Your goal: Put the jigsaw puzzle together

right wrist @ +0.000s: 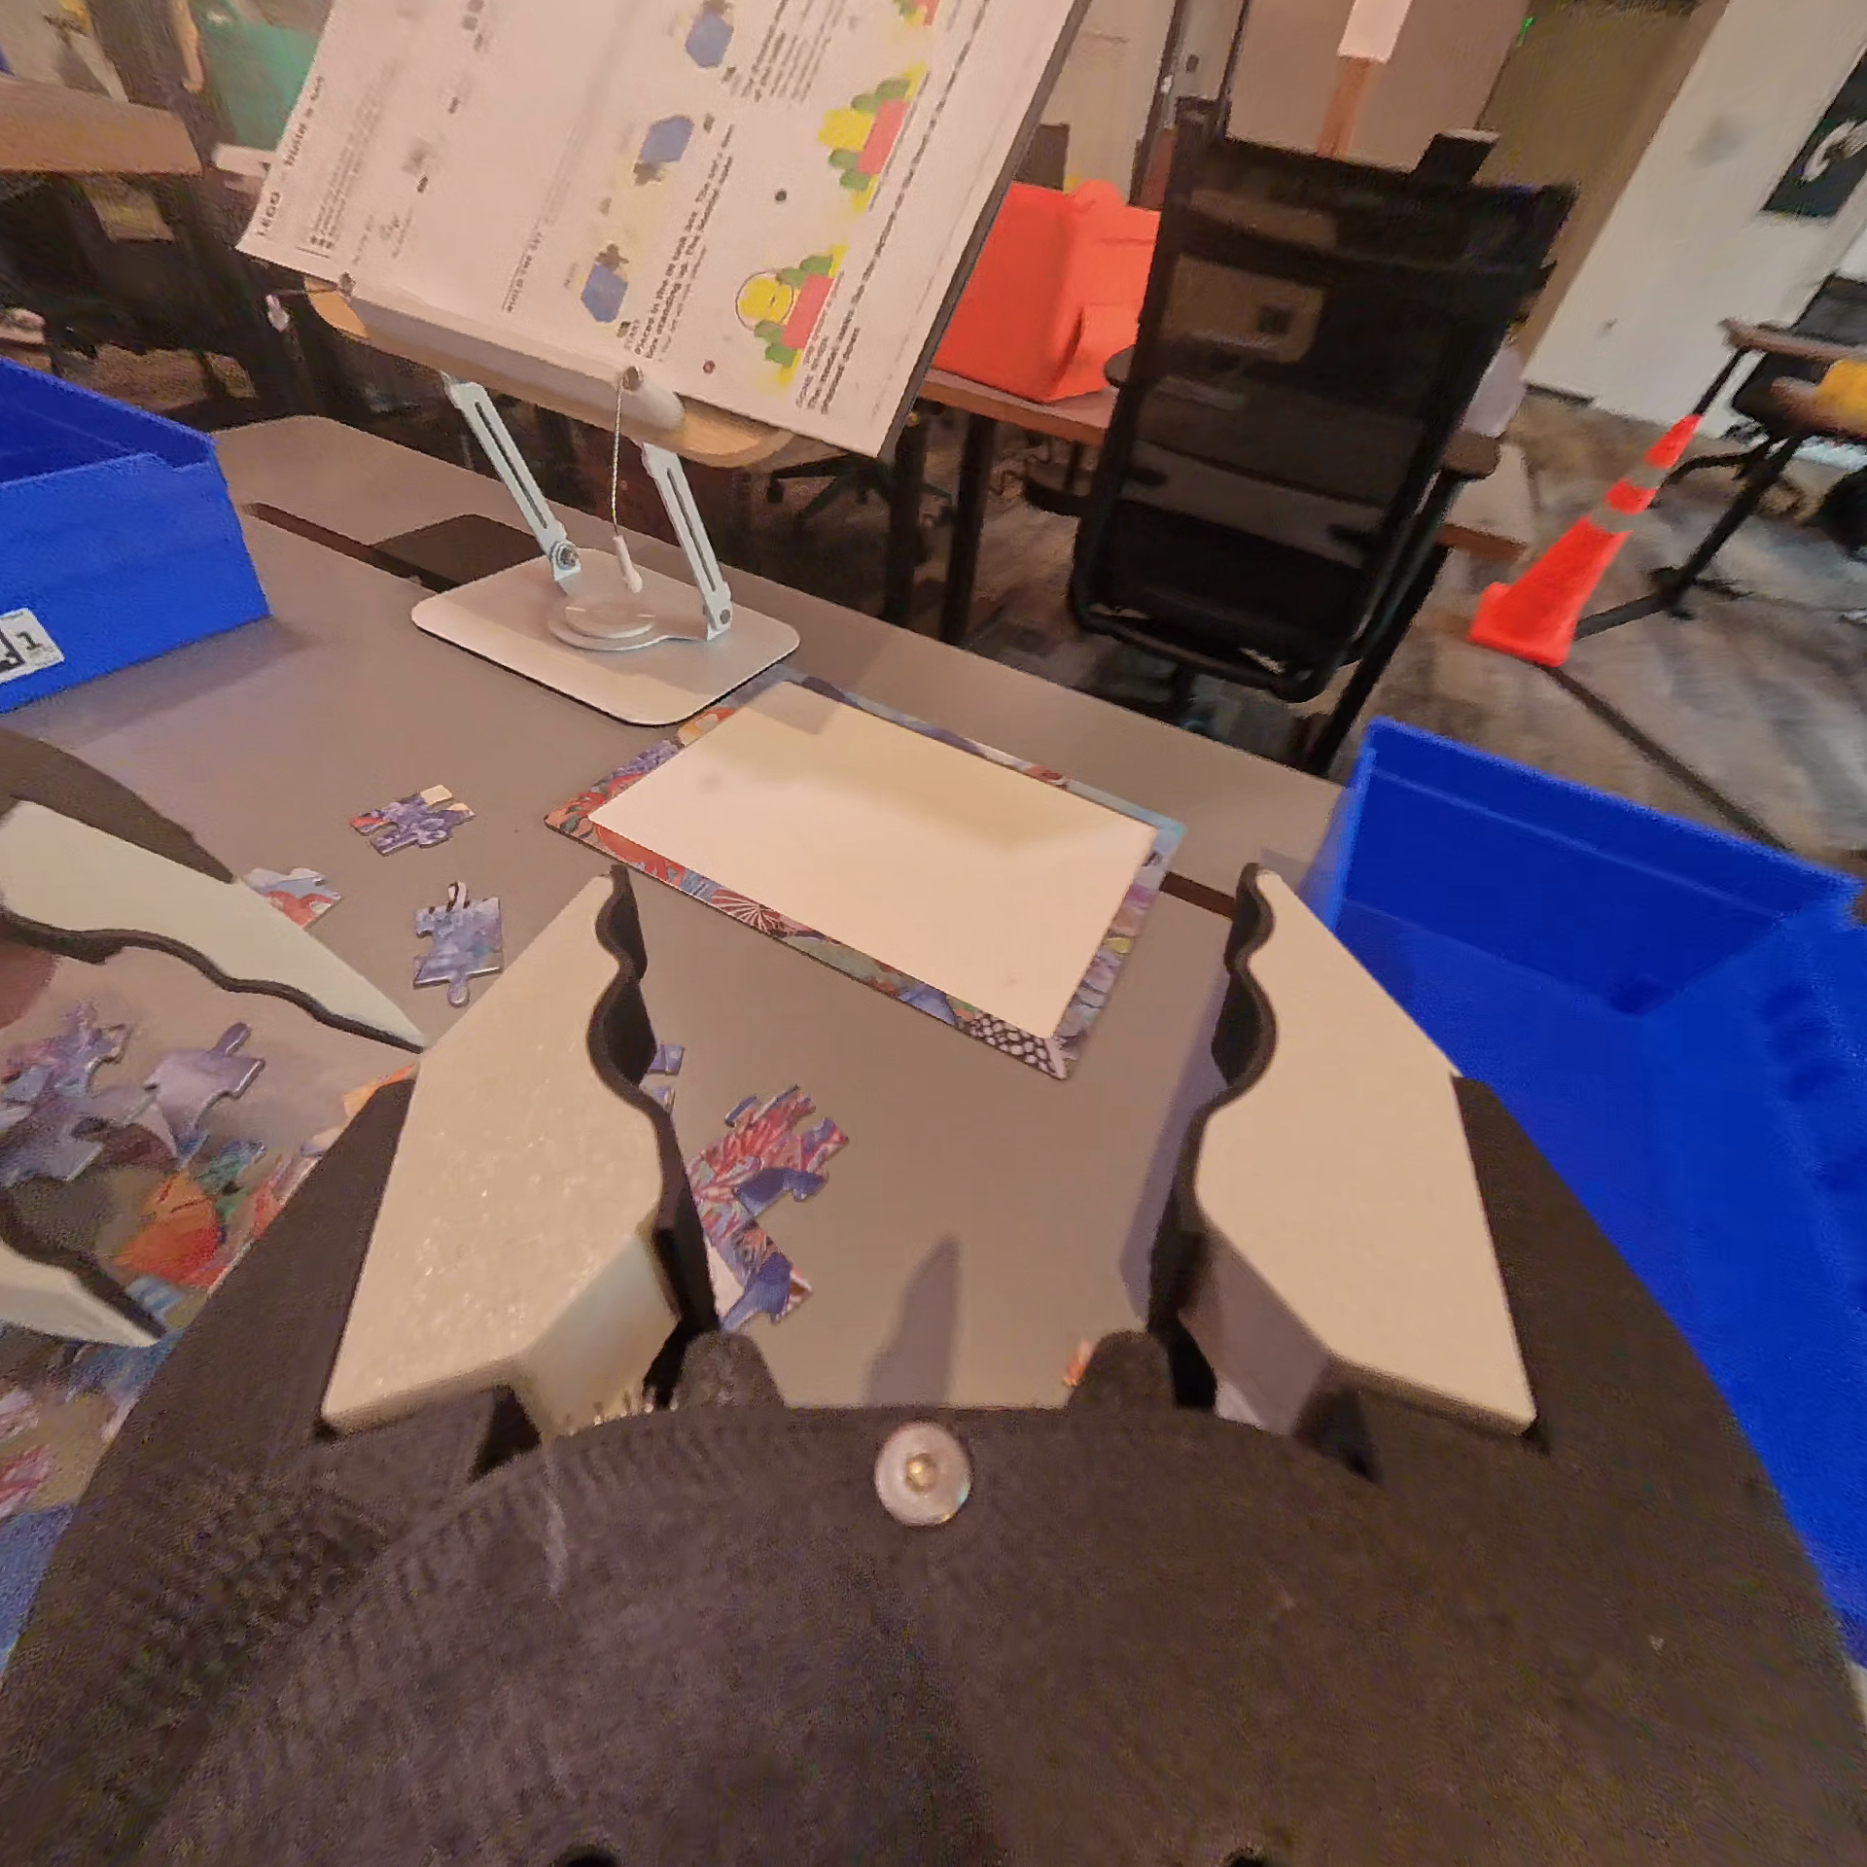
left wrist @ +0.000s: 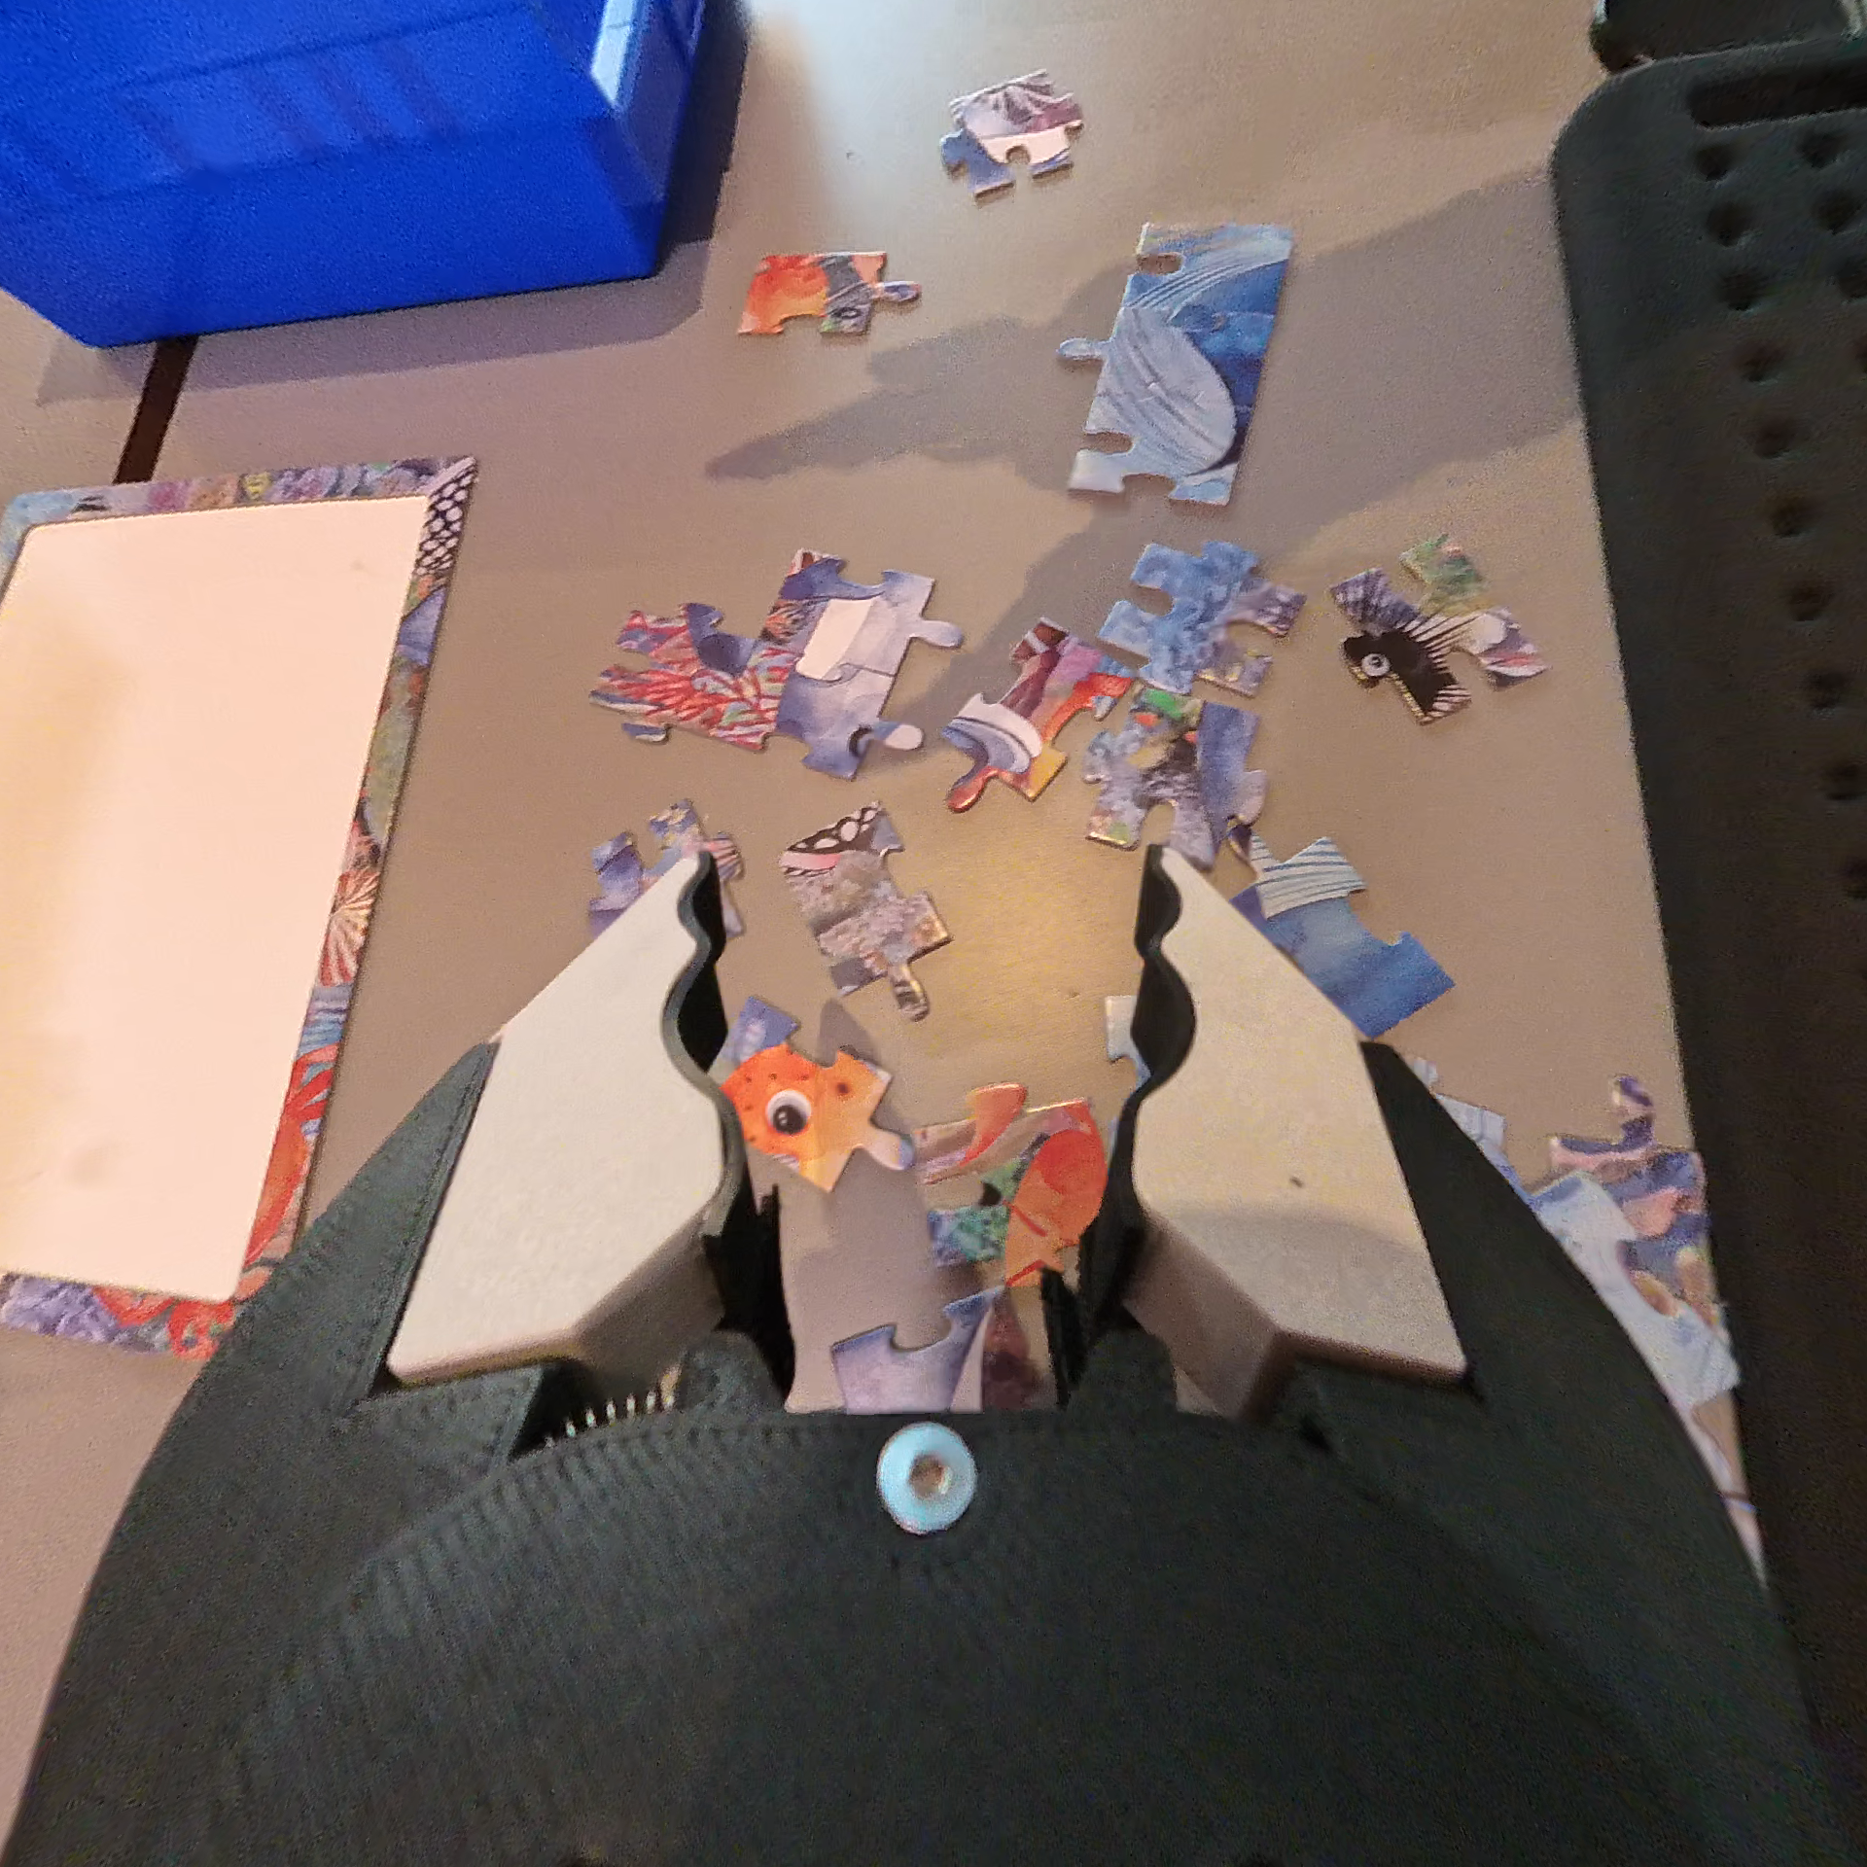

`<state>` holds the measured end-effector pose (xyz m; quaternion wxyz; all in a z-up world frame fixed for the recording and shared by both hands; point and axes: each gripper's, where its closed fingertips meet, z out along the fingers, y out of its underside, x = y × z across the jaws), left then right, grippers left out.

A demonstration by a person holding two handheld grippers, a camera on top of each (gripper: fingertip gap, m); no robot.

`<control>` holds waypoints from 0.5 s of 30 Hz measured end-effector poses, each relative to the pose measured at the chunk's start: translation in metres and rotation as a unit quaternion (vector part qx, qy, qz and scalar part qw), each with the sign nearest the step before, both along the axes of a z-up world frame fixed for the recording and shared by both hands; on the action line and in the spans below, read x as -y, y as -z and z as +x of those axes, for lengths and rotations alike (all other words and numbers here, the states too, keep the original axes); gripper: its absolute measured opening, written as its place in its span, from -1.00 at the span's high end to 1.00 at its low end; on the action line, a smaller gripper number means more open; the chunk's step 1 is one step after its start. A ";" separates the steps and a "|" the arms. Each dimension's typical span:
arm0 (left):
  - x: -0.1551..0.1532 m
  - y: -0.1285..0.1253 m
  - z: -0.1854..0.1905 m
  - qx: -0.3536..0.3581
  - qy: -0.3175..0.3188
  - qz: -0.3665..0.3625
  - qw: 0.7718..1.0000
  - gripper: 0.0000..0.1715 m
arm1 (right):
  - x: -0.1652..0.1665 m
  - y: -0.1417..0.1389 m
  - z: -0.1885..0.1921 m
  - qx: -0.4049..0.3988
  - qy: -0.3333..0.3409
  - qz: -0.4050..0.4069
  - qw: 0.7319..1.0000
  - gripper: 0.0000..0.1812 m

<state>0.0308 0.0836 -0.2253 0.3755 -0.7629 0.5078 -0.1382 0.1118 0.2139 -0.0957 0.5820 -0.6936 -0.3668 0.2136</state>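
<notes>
Left wrist view: matte grey wavy-edged left tongs (left wrist: 924, 889) agape over glossy interlocking pieces (left wrist: 808, 1111).

**Colour and Pattern Reference**

Counter (left wrist: 566, 404): plain grey. Puzzle frame (left wrist: 399, 768): white centre, multicoloured sea-life border. Loose pieces: orange fish piece (left wrist: 808, 1111), blue-white whale section (left wrist: 1182, 374), black-striped piece (left wrist: 1435, 647). Bin (left wrist: 333, 152): solid blue. Tongs (left wrist: 924, 869): grey pads, black body.

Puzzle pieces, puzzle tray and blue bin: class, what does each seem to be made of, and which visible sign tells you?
Puzzle pieces: probably printed cardboard, thin, flat, die-cut tabs, slight sheen.
Puzzle tray: likely cardboard too, a printed border around a plain pale recess.
Blue bin: apparently moulded plastic, uniform colour, smooth rigid walls.
</notes>
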 end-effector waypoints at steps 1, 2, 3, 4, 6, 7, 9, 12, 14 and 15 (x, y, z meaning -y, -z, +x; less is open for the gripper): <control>-0.003 -0.001 -0.004 -0.002 -0.006 0.003 1.000 0.06 | -0.008 0.010 -0.007 -0.004 -0.004 -0.010 1.000 -0.25; -0.007 -0.002 -0.009 -0.003 -0.014 0.008 1.000 0.06 | -0.015 0.022 -0.011 -0.002 -0.004 -0.018 1.000 -0.25; -0.011 -0.004 -0.014 -0.003 -0.023 0.010 1.000 0.06 | -0.020 0.032 -0.014 0.002 -0.004 -0.018 1.000 -0.25; -0.014 -0.005 -0.020 -0.003 -0.031 0.008 0.999 0.06 | -0.022 0.039 -0.016 0.002 -0.006 -0.012 1.000 -0.23; -0.022 -0.011 -0.031 0.007 -0.046 0.010 0.999 0.07 | -0.023 0.055 -0.018 0.019 -0.012 -0.004 1.000 -0.21; -0.026 -0.014 -0.037 0.009 -0.053 0.010 0.998 0.08 | -0.023 0.063 -0.017 0.040 -0.015 -0.005 0.999 -0.23; -0.031 -0.017 -0.051 0.005 -0.069 0.004 0.998 0.07 | -0.024 0.070 -0.011 0.060 -0.016 0.002 0.998 -0.21; -0.032 -0.017 -0.064 0.007 -0.077 -0.018 0.997 0.07 | -0.024 0.080 -0.007 0.051 -0.024 -0.026 0.998 -0.17; -0.027 -0.012 -0.063 0.006 -0.062 -0.034 0.997 0.13 | -0.022 0.088 -0.011 0.047 -0.034 -0.049 0.997 -0.14; -0.022 -0.007 -0.060 0.000 -0.052 -0.045 0.998 0.11 | -0.021 0.091 -0.013 0.054 -0.037 -0.048 0.997 -0.13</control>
